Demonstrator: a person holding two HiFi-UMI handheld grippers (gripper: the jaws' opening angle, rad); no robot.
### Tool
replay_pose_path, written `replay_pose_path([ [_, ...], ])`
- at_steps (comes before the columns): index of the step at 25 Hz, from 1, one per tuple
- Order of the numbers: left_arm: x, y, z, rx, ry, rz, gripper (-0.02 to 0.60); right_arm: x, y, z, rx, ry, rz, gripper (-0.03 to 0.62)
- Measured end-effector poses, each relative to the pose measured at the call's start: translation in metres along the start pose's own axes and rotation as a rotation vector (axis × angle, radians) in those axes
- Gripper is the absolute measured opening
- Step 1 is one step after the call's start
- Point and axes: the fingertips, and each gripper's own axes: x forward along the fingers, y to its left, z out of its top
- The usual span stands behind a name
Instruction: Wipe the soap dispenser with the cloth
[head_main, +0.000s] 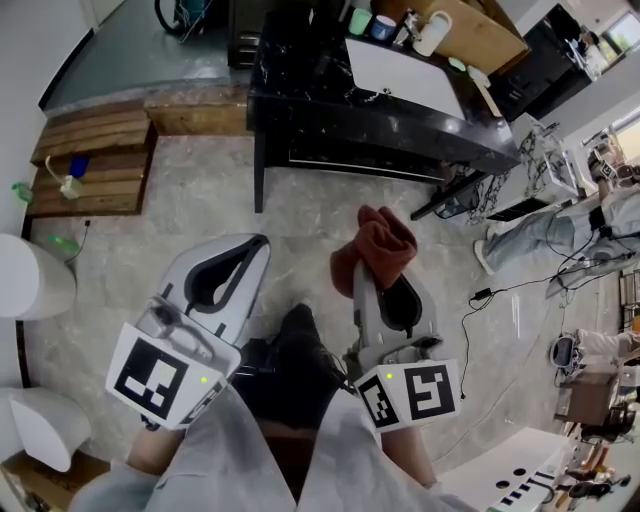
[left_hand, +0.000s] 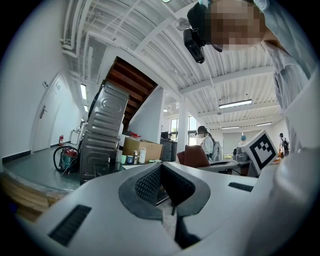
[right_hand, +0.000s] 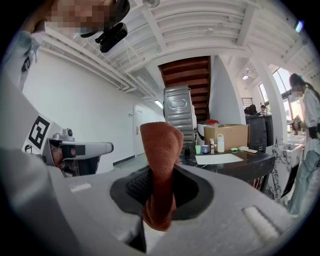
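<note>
My right gripper (head_main: 372, 282) (right_hand: 161, 175) is shut on a rust-red cloth (head_main: 378, 245) (right_hand: 160, 155), which sticks up out of the jaws and folds over. My left gripper (head_main: 255, 244) (left_hand: 161, 168) is beside it, its tips together and nothing between them. Both hang over the stone floor in front of my legs. A white soap dispenser bottle (head_main: 432, 32) (right_hand: 220, 143) (left_hand: 142, 155) stands far off on the black marble table (head_main: 330, 110), beside a white mat (head_main: 405, 75).
Cups (head_main: 372, 24) and a cardboard box (head_main: 480, 30) share the table top. A wooden pallet (head_main: 90, 160) lies at the left, and white rounded fixtures (head_main: 35, 280) are near it. Cables (head_main: 500, 290) trail on the floor at right, where other people (head_main: 610, 200) stand.
</note>
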Motion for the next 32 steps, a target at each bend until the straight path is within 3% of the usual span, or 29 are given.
replay_pose_path([
  [12, 0.031, 0.015, -0.005, -0.005, 0.01, 0.04, 0.003, 0.035, -0.029, -0.004, 0.007, -0.002, 0.032, 0.077],
  [16, 0.054, 0.023, -0.008, -0.055, 0.025, 0.061, 0.003, 0.056, -0.046, -0.003, 0.013, 0.002, 0.051, 0.077],
  [32, 0.161, 0.067, 0.002, -0.044, 0.001, 0.141, 0.003, 0.149, -0.126, 0.006, 0.022, 0.037, 0.136, 0.077],
])
